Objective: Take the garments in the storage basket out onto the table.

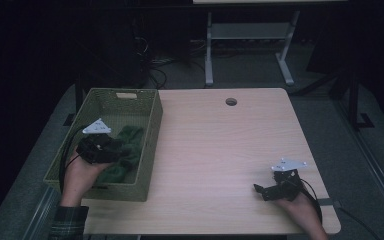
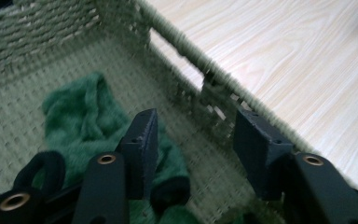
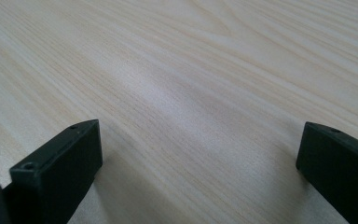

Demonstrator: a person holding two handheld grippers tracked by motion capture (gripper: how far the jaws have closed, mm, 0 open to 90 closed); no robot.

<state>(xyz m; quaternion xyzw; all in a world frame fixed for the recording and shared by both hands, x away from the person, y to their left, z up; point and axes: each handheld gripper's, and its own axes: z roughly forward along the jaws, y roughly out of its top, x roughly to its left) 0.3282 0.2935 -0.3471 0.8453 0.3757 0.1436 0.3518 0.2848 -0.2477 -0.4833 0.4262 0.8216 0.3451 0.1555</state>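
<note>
Basket [image 1: 150,145] unlabelled; green cloth [image 2: 81,116] inside, beside left gripper [image 2: 198,144].

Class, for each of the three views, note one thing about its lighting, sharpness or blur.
High view: dim overall, dark surroundings, the table the brightest area. Left gripper view: the basket weave is smeared by blur, the green cloth soft, the table beyond pale and bright. Right gripper view: evenly lit wood grain, fairly sharp, with a soft shadow beside the left-hand jaw.
</note>
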